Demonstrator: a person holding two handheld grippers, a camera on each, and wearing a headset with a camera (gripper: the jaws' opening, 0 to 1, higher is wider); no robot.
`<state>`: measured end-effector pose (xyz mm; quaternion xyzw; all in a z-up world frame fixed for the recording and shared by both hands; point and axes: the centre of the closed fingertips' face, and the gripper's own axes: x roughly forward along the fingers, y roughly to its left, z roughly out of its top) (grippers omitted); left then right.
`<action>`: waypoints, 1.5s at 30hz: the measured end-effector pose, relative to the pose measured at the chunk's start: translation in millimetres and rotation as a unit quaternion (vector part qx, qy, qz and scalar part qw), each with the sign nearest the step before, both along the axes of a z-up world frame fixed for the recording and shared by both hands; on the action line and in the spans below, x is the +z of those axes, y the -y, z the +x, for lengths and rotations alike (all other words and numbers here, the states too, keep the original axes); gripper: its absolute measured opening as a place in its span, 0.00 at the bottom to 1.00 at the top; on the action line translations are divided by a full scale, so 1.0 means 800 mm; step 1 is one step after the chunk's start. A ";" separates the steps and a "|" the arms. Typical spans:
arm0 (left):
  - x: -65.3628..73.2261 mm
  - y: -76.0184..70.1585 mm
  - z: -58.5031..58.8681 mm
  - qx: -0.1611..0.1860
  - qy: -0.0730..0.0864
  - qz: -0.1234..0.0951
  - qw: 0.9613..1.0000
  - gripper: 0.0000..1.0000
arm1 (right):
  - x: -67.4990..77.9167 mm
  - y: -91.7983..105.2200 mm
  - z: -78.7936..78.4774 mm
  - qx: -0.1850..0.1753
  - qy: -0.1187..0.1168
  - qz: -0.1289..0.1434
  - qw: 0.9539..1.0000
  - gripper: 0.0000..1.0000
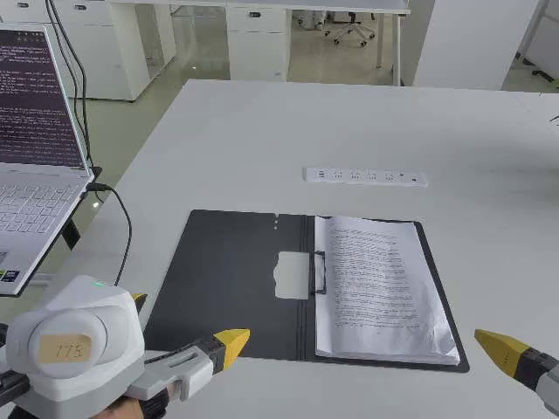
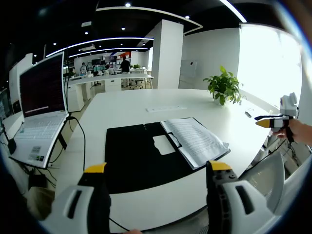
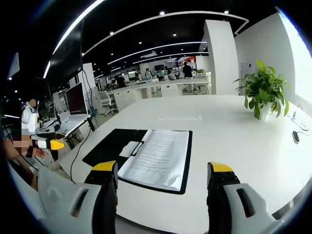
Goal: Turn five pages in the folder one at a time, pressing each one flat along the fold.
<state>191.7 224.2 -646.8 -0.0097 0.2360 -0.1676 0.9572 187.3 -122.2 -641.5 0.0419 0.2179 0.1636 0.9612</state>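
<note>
Two grippers sit at the bottom of the head view, both released, jaws spread wide, nothing held. Left gripper (image 2: 158, 169) is lower left, one yellow tip just at the folder's near edge. Right gripper (image 3: 163, 168) is in the lower right corner, apart from the folder. Black folder (image 1: 227, 279) lies open flat in the middle of the frame on the white table (image 1: 349, 122). Stack of pages (image 1: 380, 284) is on the folder's right half, left half bare. Power strip (image 1: 365, 176) lies just above the folder. Open laptop (image 1: 35, 131) is upper left. Plant (image 2: 224, 85) stands on the table at upper right of the left gripper view.
</note>
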 end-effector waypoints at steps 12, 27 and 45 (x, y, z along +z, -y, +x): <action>0.000 -0.003 -0.004 0.004 0.000 -0.002 1.000 0.81 | 0.001 0.002 -0.004 -0.010 0.001 0.005 1.000 0.74; -0.007 -0.005 -0.009 0.004 -0.008 0.001 1.000 0.81 | -0.003 0.004 -0.006 -0.013 -0.003 0.006 1.000 0.74; -0.011 -0.005 -0.010 0.009 -0.013 0.002 1.000 0.81 | -0.007 0.004 -0.006 -0.009 -0.008 0.002 1.000 0.74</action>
